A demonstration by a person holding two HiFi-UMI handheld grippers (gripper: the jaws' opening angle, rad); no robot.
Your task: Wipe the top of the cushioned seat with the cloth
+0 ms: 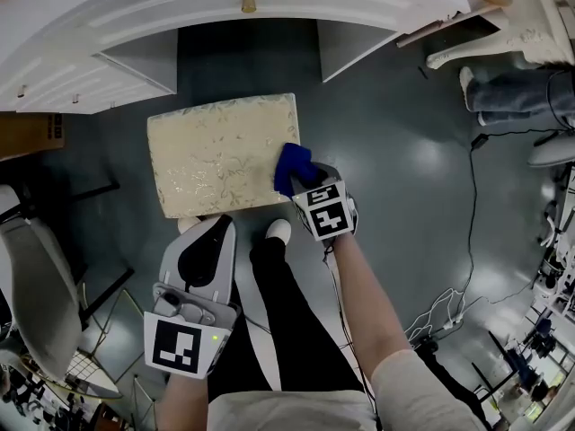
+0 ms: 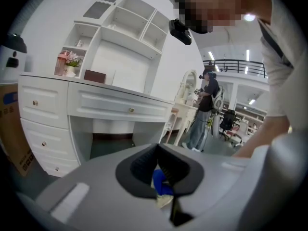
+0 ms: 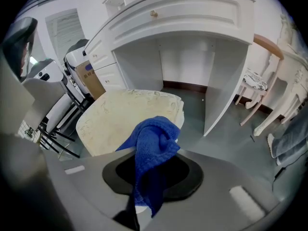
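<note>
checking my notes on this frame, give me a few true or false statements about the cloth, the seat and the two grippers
1. The right gripper is shut on the blue cloth. True.
2. The cloth sits at the middle of the seat. False: it is at the seat's right edge, near the front corner.
3. The left gripper presses down on the seat. False: it is held off the seat, by the front edge, and holds nothing.
4. The seat stands on the floor in front of a white desk. True.
</note>
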